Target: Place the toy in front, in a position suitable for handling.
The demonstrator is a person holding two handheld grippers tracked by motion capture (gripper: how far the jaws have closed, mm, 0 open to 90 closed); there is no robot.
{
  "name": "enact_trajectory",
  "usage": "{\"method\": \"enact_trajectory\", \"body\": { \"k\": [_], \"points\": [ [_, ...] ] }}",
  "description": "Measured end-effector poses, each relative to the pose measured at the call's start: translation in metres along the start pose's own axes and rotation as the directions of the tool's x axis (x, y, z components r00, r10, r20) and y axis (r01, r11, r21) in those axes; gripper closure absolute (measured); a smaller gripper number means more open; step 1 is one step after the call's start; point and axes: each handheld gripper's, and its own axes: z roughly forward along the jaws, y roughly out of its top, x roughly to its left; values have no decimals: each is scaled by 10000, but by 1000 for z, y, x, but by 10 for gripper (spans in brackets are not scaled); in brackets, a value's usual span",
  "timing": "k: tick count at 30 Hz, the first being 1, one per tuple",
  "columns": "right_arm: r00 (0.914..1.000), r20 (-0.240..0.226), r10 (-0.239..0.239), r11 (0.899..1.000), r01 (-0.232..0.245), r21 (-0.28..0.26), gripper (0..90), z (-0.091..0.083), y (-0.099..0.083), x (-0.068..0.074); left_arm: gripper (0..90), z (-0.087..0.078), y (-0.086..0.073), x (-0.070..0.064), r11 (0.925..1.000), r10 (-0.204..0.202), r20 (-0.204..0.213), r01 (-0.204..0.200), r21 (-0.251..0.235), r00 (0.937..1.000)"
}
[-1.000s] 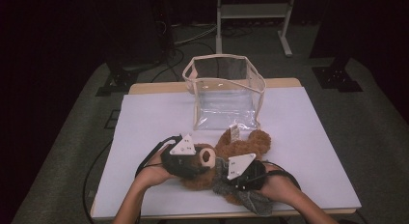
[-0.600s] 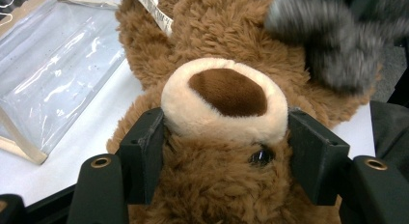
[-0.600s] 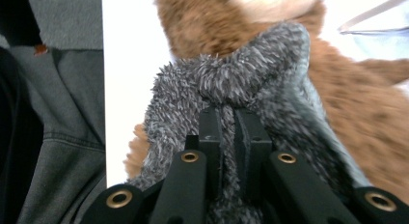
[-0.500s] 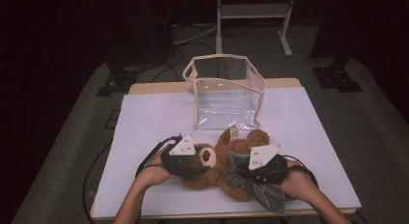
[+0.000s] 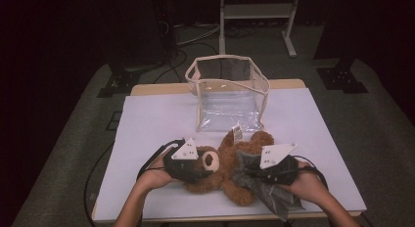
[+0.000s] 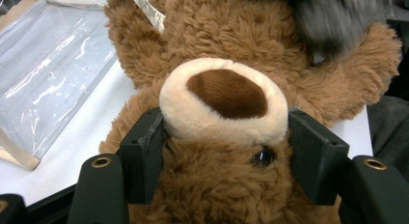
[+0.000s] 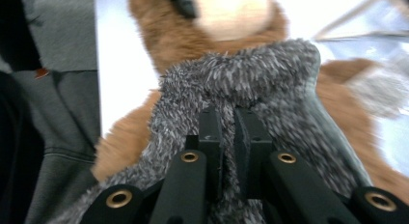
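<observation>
Jaws clamping teddy bear (image 5: 230, 163), grey fleece (image 7: 251, 84), clear bag (image 5: 227, 92) behind

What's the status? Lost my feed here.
Left tongs clamped on bear head. Right tongs shut on grey cloth over bear. Clear bag stands behind, nothing between.

My brown teddy bear (image 5: 226, 164) lies on its back near me, a grey fuzzy cloth (image 5: 259, 185) draped over its right side.

Dark lab or studio, white-topped table (image 5: 147, 124), black curtains, metal stand (image 5: 257, 11)
</observation>
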Motion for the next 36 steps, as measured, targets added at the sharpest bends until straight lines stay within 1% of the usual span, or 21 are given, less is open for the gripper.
{"method": "enact_trajectory", "body": {
  "k": [3, 4, 6, 8, 10, 11, 12, 13, 14, 18, 21, 22, 23, 25, 27, 29, 30, 31, 32, 33, 36],
  "points": [
    [9995, 238, 219, 9996, -215, -186, 816, -11, 2, -13, 357, 0, 0, -1, 9999, 97, 54, -97, 51, 9999],
    [9995, 238, 219, 9996, -215, -186, 816, -11, 2, -13, 357, 0, 1, -1, 9997, 198, 86, -199, 124, 9998],
    [9987, 232, 455, 9986, -449, -292, 815, -15, 4, -27, 357, 0, 0, -3, 9997, 221, 102, -221, 65, 9997],
    [9975, 106, 693, 9971, -689, -336, 813, -13, 5, -40, 356, 0, 0, -2, 9998, 215, 131, -215, 50, 9997],
    [9928, -267, 1163, 9928, -1170, -239, 813, -7, 2, -54, 356, -1, -1, -1, 9998, 208, 159, -208, 41, 9997],
    [9913, -403, 1250, 9917, -1261, -256, 813, -5, 1, -55, 355, -1, -1, -1, 9998, 176, 176, -176, 17, 9997],
    [9913, -403, 1250, 9917, -1261, -256, 813, -5, 1, -55, 355, -1, -1, -1, 9998, 176, 176, -176, 17, 9997],
    [9854, -725, 1538, 9871, -1566, -342, 814, -3, -5, -55, 350, -3, -1, 0, 9999, 125, 193, -126, 23, 9997],
    [9849, -801, 1532, 9871, -1563, -343, 814, -2, -7, -54, 336, -3, -1, 0, 9999, 125, 193, -126, 23, 9997],
    [9784, -1104, 1750, 9820, -1815, -515, 815, -2, -19, -39, 304, -9, 2, 2, 9990, -175, 835, 208, -395, 9964],
    [9761, -1262, 1768, 9801, -1863, -679, 815, -4, -26, -28, 300, -12, 6, -1, 9987, -80, 1095, 134, -490, 9940],
    [9761, -1262, 1768, 9801, -1863, -679, 815, -4, -26, -28, 300, -12, 6, -1, 9987, -80, 1095, 134, -490, 9940],
    [9765, -1334, 1693, 9810, -1800, -722, 816, -6, -28, -23, 304, -13, 8, -3, 9994, 76, 1148, -35, -359, 9934],
    [9779, -1402, 1551, 9831, -1668, -758, 816, -10, -28, -20, 349, -11, 8, -6, 9996, 240, 1149, -219, -195, 9931],
    [9789, -1386, 1505, 9809, -1653, -1022, 816, -19, -26, -23, 367, -9, 8, -8, 9996, 299, 1015, -298, -22, 9944],
    [9844, -1054, 1411, 9829, -1520, -1039, 816, -25, -21, -29, 376, -8, 8, -8, 9993, 363, 1035, -364, -8, 9940],
    [9844, -1054, 1411, 9829, -1520, -1039, 816, -25, -21, -29, 377, -8, 8, -8, 9993, 363, 1035, -364, -8, 9940],
    [9861, -879, 1410, 9814, -1509, -1185, 816, -29, -13, -38, 377, -8, 8, -9, 9991, 430, 1026, -433, 13, 9938],
    [9861, -879, 1410, 9814, -1509, -1185, 816, -29, -13, -38, 377, -8, 8, -10, 9990, 451, 1007, -454, 12, 9939],
    [9898, -628, 1276, 9836, -1344, -1200, 816, -30, -4, -49, 377, -9, 8, -10, 9989, 472, 1005, -476, 18, 9938],
    [9887, -487, 1417, 9839, -1461, -1027, 816, -25, 2, -63, 375, -9, 8, -10, 9988, 492, 987, -495, 1, 9939]
  ]
}}
